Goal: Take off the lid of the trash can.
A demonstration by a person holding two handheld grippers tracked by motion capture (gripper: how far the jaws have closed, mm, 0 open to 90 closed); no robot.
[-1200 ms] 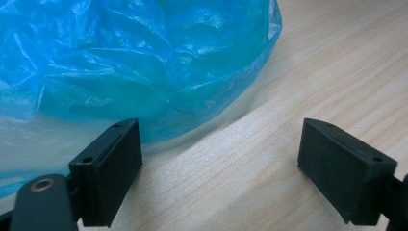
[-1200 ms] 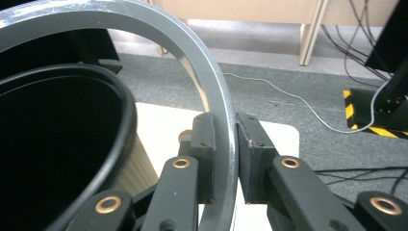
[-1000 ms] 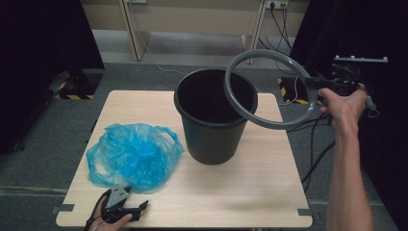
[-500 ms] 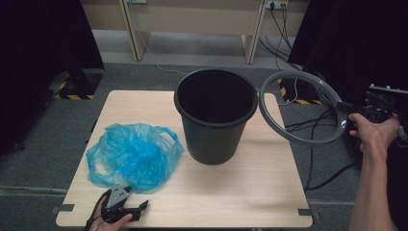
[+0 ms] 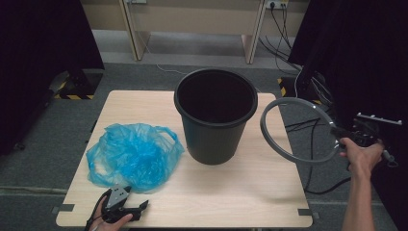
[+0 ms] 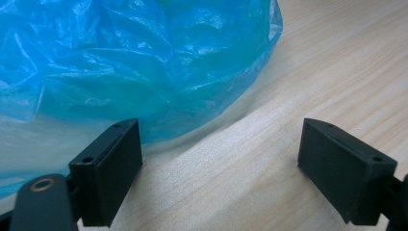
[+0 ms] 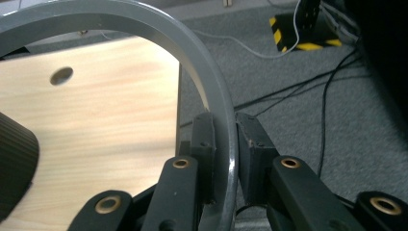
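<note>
A black bin (image 5: 215,114) stands upright in the middle of the wooden table (image 5: 250,192). A crumpled blue plastic bag (image 5: 132,156) lies to its left. My right gripper (image 5: 340,134) is off the table's right edge, shut on a grey ring (image 5: 294,130) that hangs tilted over that edge. In the right gripper view the grey ring (image 7: 211,91) runs between the pads (image 7: 204,144). My left gripper (image 5: 137,208) rests open at the front left, just short of the blue bag (image 6: 134,62), nothing between its jaws.
Cables (image 5: 308,125) trail over the grey floor right of the table. Yellow-black striped blocks (image 5: 74,94) sit on the floor at the back left and back right. Black curtains stand on both sides. A round hole (image 7: 61,75) shows in the tabletop.
My right gripper has carried the grey ring away from above the bin, rightward and down, past the table's right edge. The left gripper has stayed put.
</note>
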